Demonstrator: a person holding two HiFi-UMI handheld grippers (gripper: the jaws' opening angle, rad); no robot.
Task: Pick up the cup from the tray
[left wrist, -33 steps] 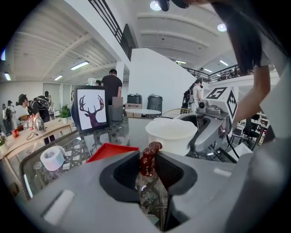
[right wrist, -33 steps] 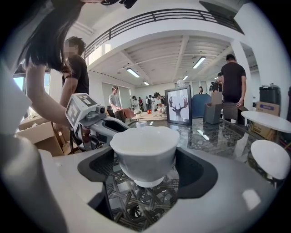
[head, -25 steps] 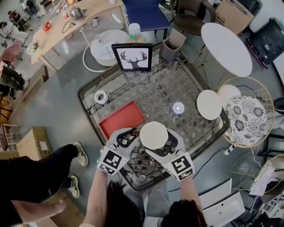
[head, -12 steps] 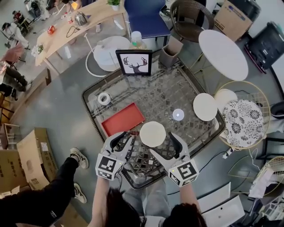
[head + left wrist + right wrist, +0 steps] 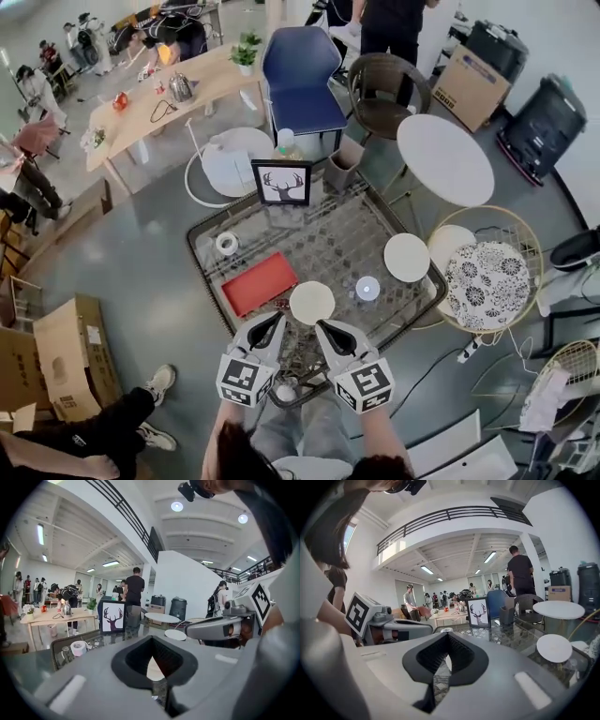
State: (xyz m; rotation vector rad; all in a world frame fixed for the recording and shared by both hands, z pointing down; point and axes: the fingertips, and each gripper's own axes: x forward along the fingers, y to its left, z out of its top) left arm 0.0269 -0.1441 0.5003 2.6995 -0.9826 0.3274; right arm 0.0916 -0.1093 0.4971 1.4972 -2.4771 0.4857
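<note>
A flat red tray (image 5: 258, 281) lies on the left half of the glass table (image 5: 319, 225); nothing shows in it. A small pale cup (image 5: 367, 288) stands on the glass to its right, beside a white round disc (image 5: 311, 302). My left gripper (image 5: 265, 328) and right gripper (image 5: 328, 336) hover side by side over the table's near edge, just short of that disc. Both look shut with nothing between the jaws. In the left gripper view the left gripper (image 5: 152, 660) points past the disc; in the right gripper view the right gripper (image 5: 443, 656) shows its jaws meeting.
A deer picture (image 5: 281, 182) stands at the table's far edge and a tape roll (image 5: 226, 243) lies far left. Another white disc (image 5: 406, 256) sits at the right. A wire basket with a patterned cushion (image 5: 483, 281), a round white table (image 5: 445, 157) and chairs surround it.
Both grippers have drawn back from either side of the white disc toward the near edge, and their jaws have come together. The head view has risen and shows more of the room.
</note>
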